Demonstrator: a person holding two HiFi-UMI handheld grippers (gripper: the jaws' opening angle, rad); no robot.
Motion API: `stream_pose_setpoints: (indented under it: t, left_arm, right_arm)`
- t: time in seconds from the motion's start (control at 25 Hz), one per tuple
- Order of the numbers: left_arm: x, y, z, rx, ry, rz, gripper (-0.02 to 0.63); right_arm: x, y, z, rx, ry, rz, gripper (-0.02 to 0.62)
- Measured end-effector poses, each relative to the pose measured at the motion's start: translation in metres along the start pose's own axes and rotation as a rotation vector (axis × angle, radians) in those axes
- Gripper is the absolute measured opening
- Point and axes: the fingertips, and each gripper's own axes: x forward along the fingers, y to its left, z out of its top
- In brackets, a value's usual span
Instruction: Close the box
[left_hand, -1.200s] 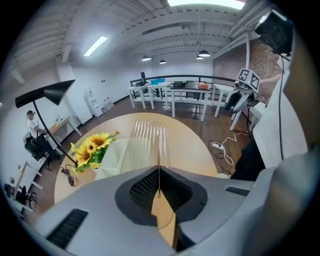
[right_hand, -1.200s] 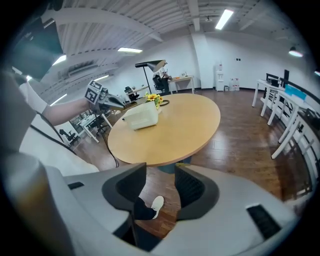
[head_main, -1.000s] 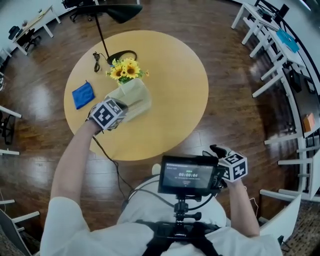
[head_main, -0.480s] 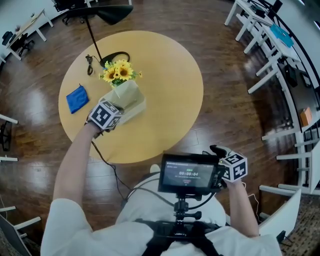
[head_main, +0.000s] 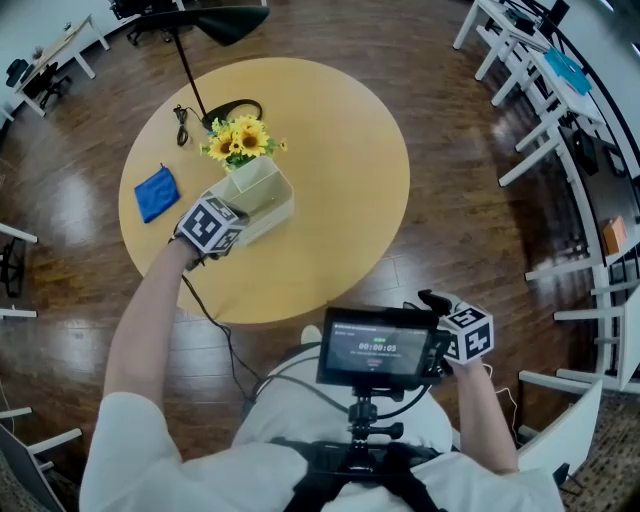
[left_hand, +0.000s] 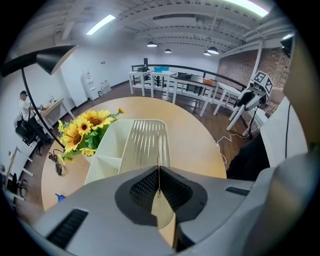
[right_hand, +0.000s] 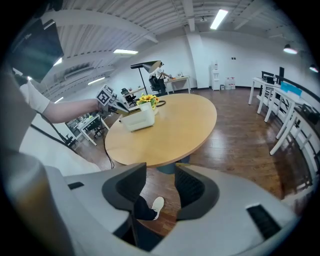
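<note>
Left gripper (left_hand: 159, 187) is pinching the thin edge of the lid (left_hand: 147, 140), with the jaws clamped right onto it. The lid is that ribbed see-through panel, and it's standing partway up over the box (left_hand: 107, 159), so the compartments on the left side are showing open. The box is sitting on the tabletop (head_main: 340, 180), on the person's left side, just beside the sunflowers (head_main: 240, 140), with a blue cloth (head_main: 158, 192) lying near it. Right gripper (right_hand: 160, 187) is hanging open with nothing in it, well away from the tabletop, down by the person's side over the floor.

So I'm reading this as the closing swing being under way. Tips for doing it well:

- Follow the lid's own arc instead of pushing straight down. I can't tell from here which edge is hinged, so let the lid lead.
- Nothing is bracing the box, and it's looking light. A sideways shove could slide it into the flowers.
- Keep the pinch light, because a thin panel like that is probably going to flex.
- Only let go once the lid is lying flat on the rim all round.
</note>
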Motion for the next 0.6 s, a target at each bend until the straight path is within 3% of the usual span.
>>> stream_pose_setpoints:
  t: [0.4,0.6]
  left_arm:
    - [0.0016,-0.0012,-0.0016,0.009,-0.003,-0.002,0.009]
    - [-0.0015,0.0013,-0.0003,0.01,-0.026,0.035,0.031]
  right_arm:
    - [0.0005,0.0011,0.0051,-0.013,-0.005,0.002,0.187]
    - [-0.0017,0.0013,0.0006,-0.013,-0.005,0.01,0.187]
